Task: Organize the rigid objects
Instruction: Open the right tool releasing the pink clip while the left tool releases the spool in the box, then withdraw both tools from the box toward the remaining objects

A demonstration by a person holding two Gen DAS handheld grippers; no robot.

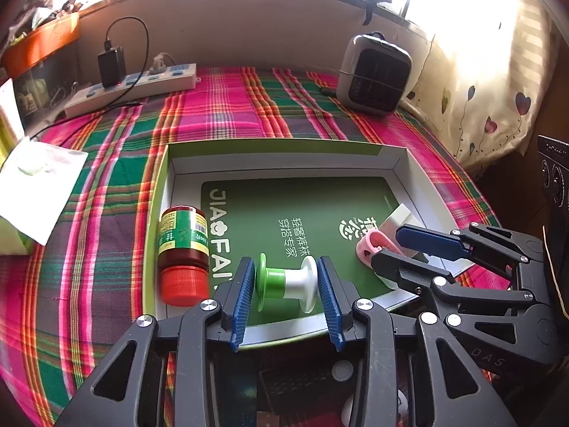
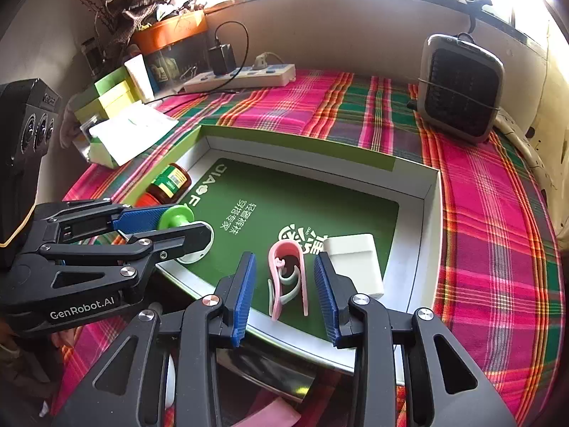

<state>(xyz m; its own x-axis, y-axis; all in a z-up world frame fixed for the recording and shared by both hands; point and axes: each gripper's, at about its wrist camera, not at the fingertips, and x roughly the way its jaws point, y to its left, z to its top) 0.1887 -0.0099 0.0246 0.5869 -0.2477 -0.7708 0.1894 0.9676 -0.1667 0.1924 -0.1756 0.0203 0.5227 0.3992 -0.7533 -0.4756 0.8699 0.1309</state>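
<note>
In the right wrist view, the left gripper (image 2: 170,229) at centre left hides the middle of the green-and-white spool (image 2: 176,219) and the red cap of the jar (image 2: 169,183). In the left wrist view, the right gripper (image 1: 402,249) at right covers part of the pink clip (image 1: 373,243) and most of the white block (image 1: 400,217). Whether either gripper's pads touch anything cannot be told. Small print on the jar label is unreadable. Window glare washes out both top edges.

Open green floor mid-tray, crowded along the near edge.

Bare across the middle and far half of the tray (image 1: 284,163). Blocked at left wall by lying bottle (image 1: 183,254); near edge taken by green-white spool (image 1: 288,283) between left tongs (image 1: 286,297), pink clip (image 2: 288,277) between right tongs (image 2: 284,293), white block (image 2: 354,261) just beside. Beyond: heater (image 2: 460,92), power strip (image 1: 135,87).
</note>
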